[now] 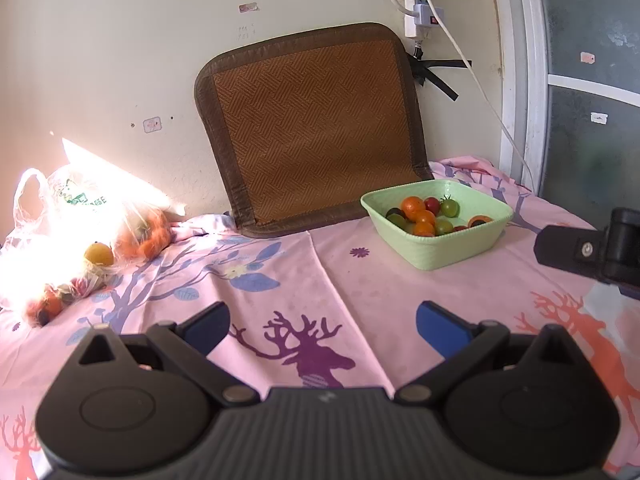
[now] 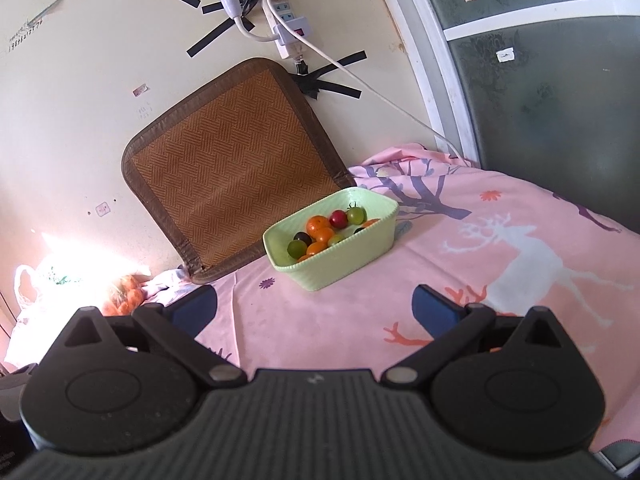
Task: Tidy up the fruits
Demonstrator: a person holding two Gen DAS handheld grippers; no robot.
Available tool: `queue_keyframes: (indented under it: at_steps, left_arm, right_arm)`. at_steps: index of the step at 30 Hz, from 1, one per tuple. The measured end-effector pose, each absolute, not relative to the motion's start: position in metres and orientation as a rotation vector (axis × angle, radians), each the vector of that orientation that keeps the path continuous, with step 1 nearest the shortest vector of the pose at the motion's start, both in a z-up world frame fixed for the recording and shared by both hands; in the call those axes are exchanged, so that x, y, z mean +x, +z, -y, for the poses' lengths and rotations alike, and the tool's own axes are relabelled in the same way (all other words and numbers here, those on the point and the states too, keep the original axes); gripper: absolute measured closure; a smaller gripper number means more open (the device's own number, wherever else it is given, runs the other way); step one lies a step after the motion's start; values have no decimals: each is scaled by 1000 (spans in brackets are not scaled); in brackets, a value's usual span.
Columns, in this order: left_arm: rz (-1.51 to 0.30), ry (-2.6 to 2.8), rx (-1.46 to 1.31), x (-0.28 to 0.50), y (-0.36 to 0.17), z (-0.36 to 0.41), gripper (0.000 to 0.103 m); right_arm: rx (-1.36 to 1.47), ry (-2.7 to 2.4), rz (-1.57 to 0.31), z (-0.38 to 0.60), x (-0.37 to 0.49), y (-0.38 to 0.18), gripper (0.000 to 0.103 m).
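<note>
Two tools spread, empty; left tool (image 1: 322,322) | right tool (image 2: 316,308) | basket (image 1: 436,256) near wall

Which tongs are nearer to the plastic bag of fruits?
Left. The left tongs hover open right of the plastic bag; the right tongs, also open, sit farther right, before the green basket.

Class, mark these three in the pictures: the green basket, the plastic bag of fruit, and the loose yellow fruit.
green basket (image 1: 452,251): left wrist view, on its near outer wall.
plastic bag (image 1: 30,204): left wrist view, on its handle loop.
yellow fruit (image 1: 99,254): left wrist view, on its middle.
</note>
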State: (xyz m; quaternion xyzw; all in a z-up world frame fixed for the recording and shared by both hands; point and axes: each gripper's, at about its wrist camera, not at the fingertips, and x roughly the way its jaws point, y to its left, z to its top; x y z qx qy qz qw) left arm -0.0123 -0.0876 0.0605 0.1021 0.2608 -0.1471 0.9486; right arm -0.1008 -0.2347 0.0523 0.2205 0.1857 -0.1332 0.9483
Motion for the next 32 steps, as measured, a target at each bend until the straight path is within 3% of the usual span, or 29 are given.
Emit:
queue_keyframes:
  at_steps: [32]
  left_arm:
    - [-567,-357,215,-13,56,92,0]
  right_arm:
    - [446,-271,-381,234,-100,50,0]
